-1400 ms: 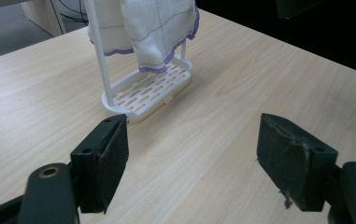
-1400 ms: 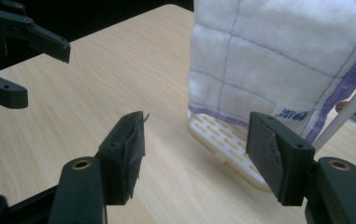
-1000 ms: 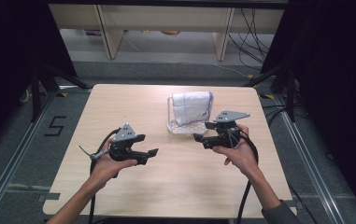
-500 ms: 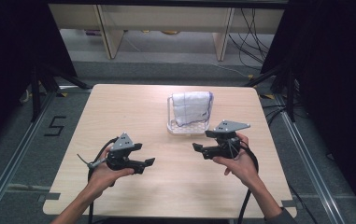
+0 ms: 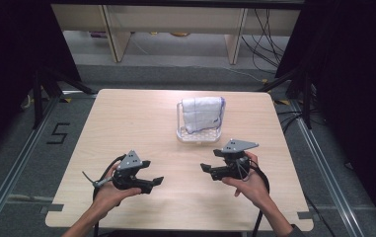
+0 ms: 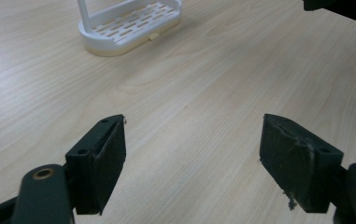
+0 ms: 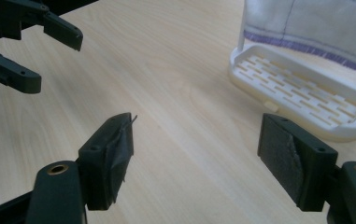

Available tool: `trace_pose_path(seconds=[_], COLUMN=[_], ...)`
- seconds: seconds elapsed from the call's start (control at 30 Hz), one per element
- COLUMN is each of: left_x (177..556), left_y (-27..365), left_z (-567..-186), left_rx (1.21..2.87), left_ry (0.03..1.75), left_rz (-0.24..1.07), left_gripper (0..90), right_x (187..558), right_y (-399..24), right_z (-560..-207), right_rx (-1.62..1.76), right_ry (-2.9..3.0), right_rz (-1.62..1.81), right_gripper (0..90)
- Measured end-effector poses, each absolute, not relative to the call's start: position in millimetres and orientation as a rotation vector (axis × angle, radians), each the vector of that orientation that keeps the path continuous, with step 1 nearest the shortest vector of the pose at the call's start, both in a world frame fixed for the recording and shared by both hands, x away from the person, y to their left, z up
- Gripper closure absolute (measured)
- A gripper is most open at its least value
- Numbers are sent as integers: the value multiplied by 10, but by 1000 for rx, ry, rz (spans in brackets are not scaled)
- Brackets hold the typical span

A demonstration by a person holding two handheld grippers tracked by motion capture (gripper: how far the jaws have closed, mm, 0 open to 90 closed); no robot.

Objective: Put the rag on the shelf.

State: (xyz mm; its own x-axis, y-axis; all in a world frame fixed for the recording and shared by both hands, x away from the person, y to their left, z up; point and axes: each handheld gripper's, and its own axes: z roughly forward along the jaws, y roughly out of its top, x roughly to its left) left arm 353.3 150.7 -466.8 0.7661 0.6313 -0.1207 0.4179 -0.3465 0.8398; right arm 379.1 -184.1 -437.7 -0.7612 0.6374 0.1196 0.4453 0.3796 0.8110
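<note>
From the high view I have the left gripper (image 5: 152, 180) and the right gripper (image 5: 206, 168) low over the near half of the counter (image 5: 126, 118), fingers turned inward toward each other, with bare wood between them. The white rack (image 5: 199, 134) with the folded cloth (image 5: 203, 113) draped over it stands beyond the right gripper's fingers, well apart from the left ones. In the left gripper view my fingers (image 6: 102, 158) stand wide apart with nothing between them, just wood grain; the rack (image 6: 131, 25) sits ahead and to the left of them. In the right gripper view the fingers (image 7: 108, 158) have just been opening and gape wide, holding nothing; the rack (image 7: 302, 93) lies just past the right finger, the cloth (image 7: 316, 23) hanging above it, and the left gripper (image 7: 35, 44) shows off beyond the left finger.
</note>
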Motion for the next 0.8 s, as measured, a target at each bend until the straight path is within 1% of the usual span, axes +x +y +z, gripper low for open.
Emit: trace_pose_path(seconds=[0.3, 0.53, 0.57, 0.7, 0.8], left_x=[3407, 3299, 3291, 3222, 3170], left_y=[1514, 1540, 1571, 1597, 1615], left_z=[-4790, -4861, -4854, -4879, -4919], left_rx=[2026, 2021, 2050, 2035, 2027], left_ry=[790, 801, 783, 799, 789], left_rz=[263, 262, 274, 283, 263], left_gripper=[226, 220, 220, 213, 205], right_x=[3706, 3635, 3635, 3603, 3541], right_y=[-1914, -1954, -1954, -1969, -1976], right_z=[-4463, -4570, -4570, -4583, -4617], right_rx=[962, 966, 966, 968, 972], right_ry=[2429, 2447, 2447, 2450, 2466], right_rz=[1291, 1269, 1269, 1276, 1278], right_gripper=[276, 269, 269, 266, 253])
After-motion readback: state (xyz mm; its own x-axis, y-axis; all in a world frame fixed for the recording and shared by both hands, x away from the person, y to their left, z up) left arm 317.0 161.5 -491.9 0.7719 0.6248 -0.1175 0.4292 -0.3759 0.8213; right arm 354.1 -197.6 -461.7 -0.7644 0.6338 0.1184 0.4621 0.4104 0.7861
